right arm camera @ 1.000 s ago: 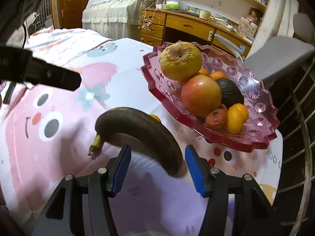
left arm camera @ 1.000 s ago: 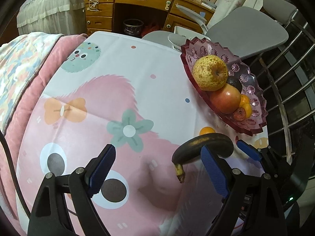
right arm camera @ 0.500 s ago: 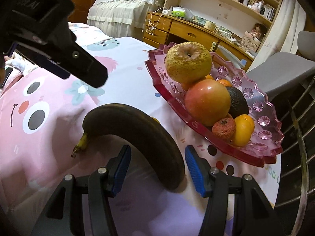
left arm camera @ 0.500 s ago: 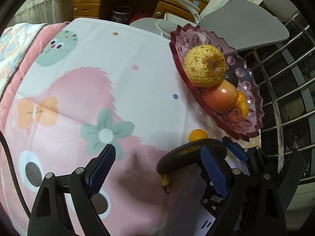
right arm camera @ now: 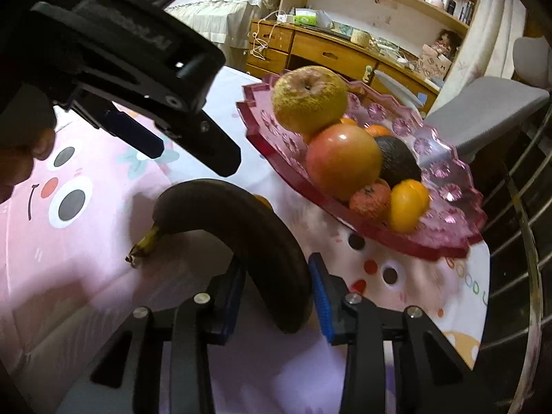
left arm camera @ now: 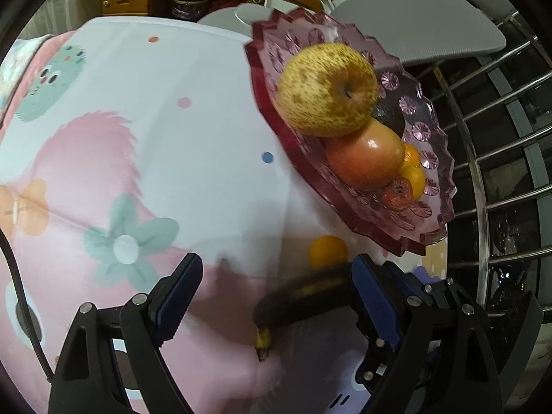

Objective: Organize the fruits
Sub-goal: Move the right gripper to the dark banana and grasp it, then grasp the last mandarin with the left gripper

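Observation:
A dark overripe banana (right arm camera: 241, 227) lies on the patterned tablecloth, and my right gripper (right arm camera: 277, 293) is shut on its thick end. It also shows in the left wrist view (left arm camera: 303, 296). My left gripper (left arm camera: 276, 296) is open and empty, just left of the banana. A pink glass fruit dish (right arm camera: 445, 207) holds a yellow speckled pear (right arm camera: 308, 101), a red apple (right arm camera: 343, 162), a dark avocado (right arm camera: 396, 162) and small oranges (right arm camera: 408, 207). A loose small orange (left arm camera: 327, 252) sits on the cloth beside the dish.
The cloth (left arm camera: 172, 138) covers a table whose right edge runs by a metal railing (left arm camera: 500, 172). A grey chair (left arm camera: 414, 24) and a wooden desk (right arm camera: 327, 48) stand behind the dish. The left gripper's body (right arm camera: 138, 69) hangs close above the banana.
The right gripper's jaws have closed in on the banana's thick end. The left gripper has moved forward and right, closer to the dish and the banana.

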`<state>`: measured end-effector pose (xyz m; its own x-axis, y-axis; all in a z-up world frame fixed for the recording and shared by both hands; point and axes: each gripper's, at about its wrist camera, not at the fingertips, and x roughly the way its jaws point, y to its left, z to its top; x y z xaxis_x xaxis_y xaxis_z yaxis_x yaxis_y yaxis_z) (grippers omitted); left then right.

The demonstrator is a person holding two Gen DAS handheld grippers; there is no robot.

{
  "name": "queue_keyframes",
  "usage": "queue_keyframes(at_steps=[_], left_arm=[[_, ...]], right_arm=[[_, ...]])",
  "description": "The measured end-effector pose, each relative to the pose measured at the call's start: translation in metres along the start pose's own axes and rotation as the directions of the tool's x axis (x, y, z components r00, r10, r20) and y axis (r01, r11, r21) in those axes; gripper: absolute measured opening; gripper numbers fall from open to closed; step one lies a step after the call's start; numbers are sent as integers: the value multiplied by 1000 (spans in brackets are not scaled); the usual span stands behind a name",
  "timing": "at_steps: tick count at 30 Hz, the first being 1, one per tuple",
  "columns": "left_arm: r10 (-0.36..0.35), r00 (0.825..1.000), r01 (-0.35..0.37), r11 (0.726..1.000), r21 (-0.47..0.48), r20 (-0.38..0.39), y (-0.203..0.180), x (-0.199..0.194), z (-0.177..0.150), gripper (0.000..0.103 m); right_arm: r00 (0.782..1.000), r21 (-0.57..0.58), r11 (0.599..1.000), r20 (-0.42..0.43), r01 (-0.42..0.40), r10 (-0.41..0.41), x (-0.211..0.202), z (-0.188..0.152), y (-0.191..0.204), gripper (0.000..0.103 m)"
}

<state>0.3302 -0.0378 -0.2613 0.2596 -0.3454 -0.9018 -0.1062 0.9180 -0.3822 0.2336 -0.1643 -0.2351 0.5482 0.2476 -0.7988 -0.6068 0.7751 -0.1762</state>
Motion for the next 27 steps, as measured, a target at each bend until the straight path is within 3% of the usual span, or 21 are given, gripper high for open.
queue_keyframes(at_steps=[9, 19, 27], left_arm=[[-39, 996, 41, 999, 18, -82, -27, 29, -6, 87], [-57, 989, 68, 995, 73, -134, -61, 48, -18, 72], [-43, 994, 50, 996, 67, -100, -78, 59, -19, 65]], right_arm=[[997, 34, 999, -77, 2, 1, -22, -29, -18, 35], [996, 137, 990, -82, -25, 36, -49, -55, -31, 31], [996, 151, 988, -84, -26, 39, -54, -60, -41, 30]])
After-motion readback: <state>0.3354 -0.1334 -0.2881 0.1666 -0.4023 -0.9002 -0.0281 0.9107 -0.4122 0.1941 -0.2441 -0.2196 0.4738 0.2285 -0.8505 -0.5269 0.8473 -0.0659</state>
